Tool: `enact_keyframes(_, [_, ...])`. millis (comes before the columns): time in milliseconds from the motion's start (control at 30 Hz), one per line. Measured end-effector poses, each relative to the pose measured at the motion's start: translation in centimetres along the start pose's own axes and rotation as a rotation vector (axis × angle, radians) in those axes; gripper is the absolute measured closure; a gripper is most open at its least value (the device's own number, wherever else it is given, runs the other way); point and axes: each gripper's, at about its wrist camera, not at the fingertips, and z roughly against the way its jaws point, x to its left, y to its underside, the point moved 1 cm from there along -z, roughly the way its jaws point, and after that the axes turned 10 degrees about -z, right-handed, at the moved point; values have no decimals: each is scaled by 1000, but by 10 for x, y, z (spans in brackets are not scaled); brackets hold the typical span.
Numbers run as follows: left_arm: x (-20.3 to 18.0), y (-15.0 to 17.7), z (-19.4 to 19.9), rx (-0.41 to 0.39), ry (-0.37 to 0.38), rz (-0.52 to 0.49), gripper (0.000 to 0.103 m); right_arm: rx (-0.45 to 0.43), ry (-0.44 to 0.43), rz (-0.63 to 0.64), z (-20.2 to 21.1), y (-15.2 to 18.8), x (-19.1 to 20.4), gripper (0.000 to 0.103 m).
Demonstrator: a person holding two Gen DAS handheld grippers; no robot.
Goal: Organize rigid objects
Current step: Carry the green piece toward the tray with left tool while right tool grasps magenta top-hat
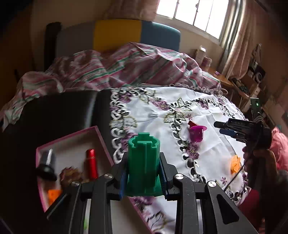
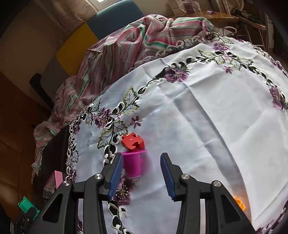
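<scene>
Left gripper is pinching the green cylinder upright, hanging just beside the pink box, likely for dropping in. Right gripper is sitting spread and empty, well apart from the box, magenta cup between its tongs.

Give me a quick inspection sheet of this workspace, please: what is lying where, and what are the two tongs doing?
Surface: white embroidered tablecloth with purple flowers.
Job's things: green cylinder in the left tongs; purple cup and red puzzle piece on the cloth; orange piece near the cloth's edge.
Box: pink-rimmed box holding a red tube, an orange block and darker items, too blurred to name.
Clutter: striped sheet bunched behind.
Grippers: left tongs shut on the cylinder; right tongs open, empty, beside the cup.
Cables: a thin black cable below the right tongs.
Surroundings: window, curtains, wooden shelves.
</scene>
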Motion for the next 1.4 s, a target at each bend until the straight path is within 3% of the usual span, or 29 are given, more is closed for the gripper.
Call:
enact_keyframes(167, [27,25,18,7,-20,69,73,48,1,30,-15,-4,17,58])
enact_keyframes(233, [37,34,23,10,-28,96,73,61,5,17,-21,-7,21,53])
enact_keyframes(367, [56,48,32,7,-44,150,73,151,13,-19,-37,4,22,50])
enact_keyframes(567, [64,59,39,0,-50,174,73,138,124,88,-66,14,34,50])
enact_keyframes(600, [65,59,40,-1,-53,174,73,122,142,118,-70,14,37,50])
enact_keyframes(667, [67,64,42,-3,-57,178,73,94,190,170,-72,16,41,71])
enact_keyframes(833, [70,75,45,-4,-70,184,73,100,199,280,-55,36,49,72])
enact_keyframes(1000, [71,85,46,1,-57,206,73,162,141,302,-35,61,41,72])
enact_keyframes(1400, [66,103,59,-7,-131,210,72,201,184,347,-51,81,33,71])
